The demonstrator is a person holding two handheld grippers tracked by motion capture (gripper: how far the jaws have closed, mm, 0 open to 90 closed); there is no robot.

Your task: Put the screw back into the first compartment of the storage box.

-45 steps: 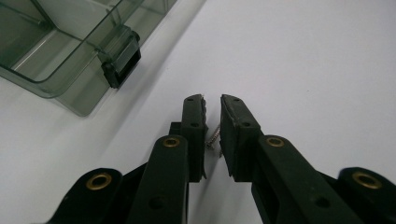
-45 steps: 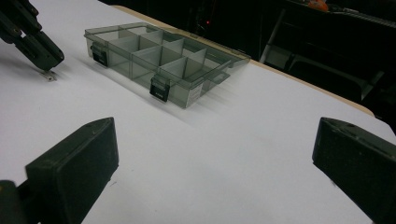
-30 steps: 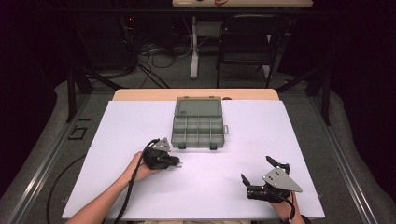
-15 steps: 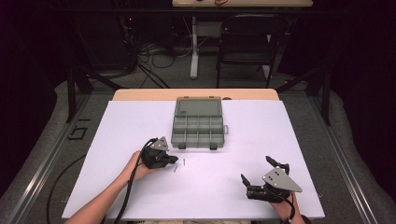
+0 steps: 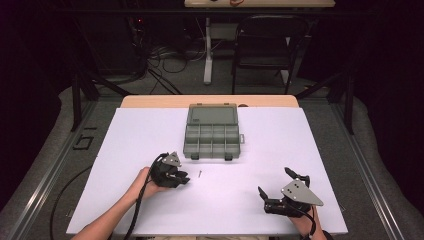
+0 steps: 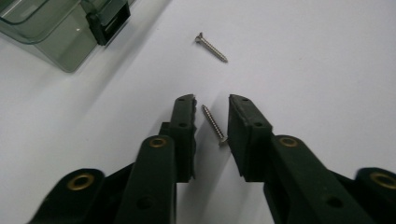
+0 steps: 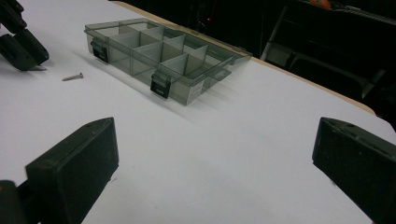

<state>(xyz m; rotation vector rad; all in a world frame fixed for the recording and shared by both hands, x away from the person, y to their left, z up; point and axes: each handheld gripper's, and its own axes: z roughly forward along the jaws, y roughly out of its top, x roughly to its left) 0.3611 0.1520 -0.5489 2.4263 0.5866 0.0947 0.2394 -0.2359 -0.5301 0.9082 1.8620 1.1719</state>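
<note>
Open white counter between left claw and right claw, compartment box blocking at twelve o'clock, loose screw just at three o'clock of left claw, bare sheet at nine and three o'clock of box.

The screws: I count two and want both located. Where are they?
In the left gripper view, one screw lies on the white table between the left tongs; the other screw lies beyond them, near the organizer box.
</note>
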